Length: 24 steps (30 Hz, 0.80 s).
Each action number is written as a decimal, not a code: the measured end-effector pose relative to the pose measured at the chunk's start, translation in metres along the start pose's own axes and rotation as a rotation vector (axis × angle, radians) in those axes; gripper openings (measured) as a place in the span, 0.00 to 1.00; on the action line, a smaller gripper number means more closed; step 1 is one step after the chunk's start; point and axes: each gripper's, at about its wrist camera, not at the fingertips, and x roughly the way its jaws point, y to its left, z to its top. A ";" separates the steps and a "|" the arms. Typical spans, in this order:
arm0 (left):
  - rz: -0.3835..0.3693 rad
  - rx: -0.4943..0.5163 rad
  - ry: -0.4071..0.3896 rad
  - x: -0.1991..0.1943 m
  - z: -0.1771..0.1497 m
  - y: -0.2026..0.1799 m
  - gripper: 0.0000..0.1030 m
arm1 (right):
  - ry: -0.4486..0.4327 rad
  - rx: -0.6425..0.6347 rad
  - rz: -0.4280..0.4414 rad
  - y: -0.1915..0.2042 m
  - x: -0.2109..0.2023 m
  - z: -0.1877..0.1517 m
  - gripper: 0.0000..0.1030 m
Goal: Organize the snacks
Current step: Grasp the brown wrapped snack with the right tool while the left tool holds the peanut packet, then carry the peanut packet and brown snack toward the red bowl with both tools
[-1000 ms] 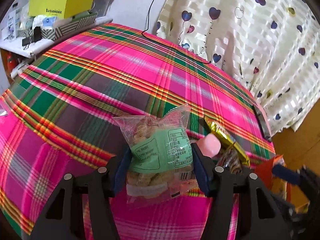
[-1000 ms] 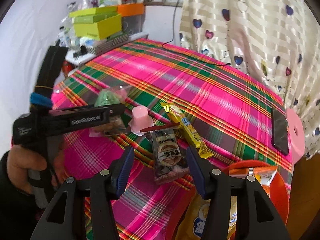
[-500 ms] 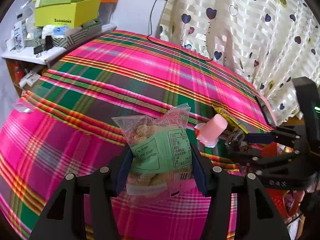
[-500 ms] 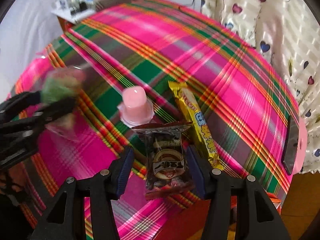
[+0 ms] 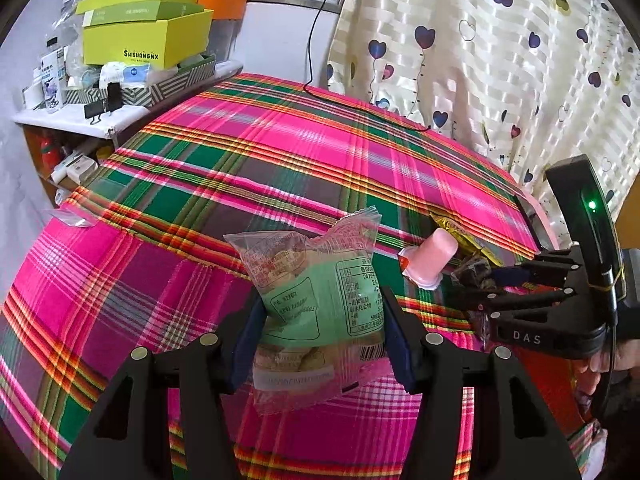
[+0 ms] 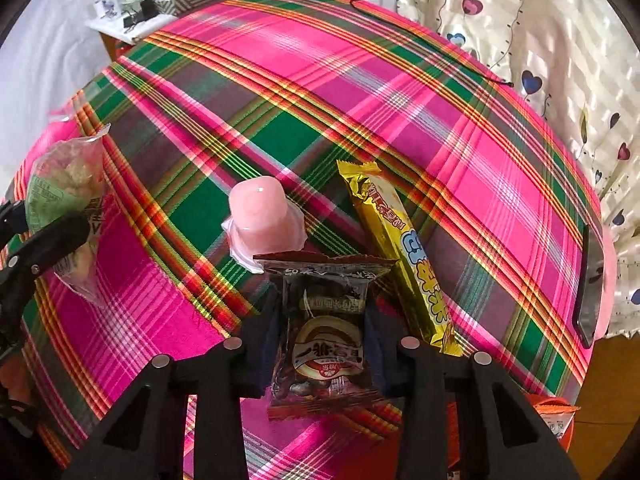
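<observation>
My left gripper is shut on a clear bag of biscuits with a green label and holds it above the plaid tablecloth. My right gripper is shut on a dark brown snack packet, held above the table's near edge. A pink jelly cup stands upside down on the cloth just beyond the packet. A long yellow snack bar lies to the right of the cup. In the left wrist view the right gripper comes in from the right beside the jelly cup.
A black phone lies at the table's right edge. A black cable runs across the far side. A side shelf with yellow-green boxes stands at the far left. A heart-print curtain hangs behind. Something orange sits low right.
Both grippers have kept their packets and lifted them. The right gripper has tilted down over the table and moved closer to the jelly cup and the left gripper.
</observation>
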 end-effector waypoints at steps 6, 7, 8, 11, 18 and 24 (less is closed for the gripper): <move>0.003 0.011 -0.018 -0.010 -0.002 -0.004 0.55 | -0.077 0.020 0.005 0.004 -0.021 -0.009 0.32; 0.003 0.013 -0.022 -0.012 -0.002 -0.005 0.55 | -0.093 0.025 0.007 0.004 -0.026 -0.010 0.32; 0.004 0.015 -0.025 -0.014 -0.003 -0.007 0.55 | -0.109 0.029 0.008 0.005 -0.031 -0.013 0.32; 0.004 0.018 -0.040 -0.022 -0.004 -0.010 0.55 | -0.153 0.045 0.024 0.005 -0.044 -0.017 0.32; -0.001 0.044 -0.084 -0.046 -0.003 -0.020 0.55 | -0.287 0.090 0.066 0.016 -0.087 -0.042 0.32; -0.009 0.083 -0.130 -0.070 -0.005 -0.038 0.55 | -0.373 0.124 0.086 0.021 -0.120 -0.067 0.32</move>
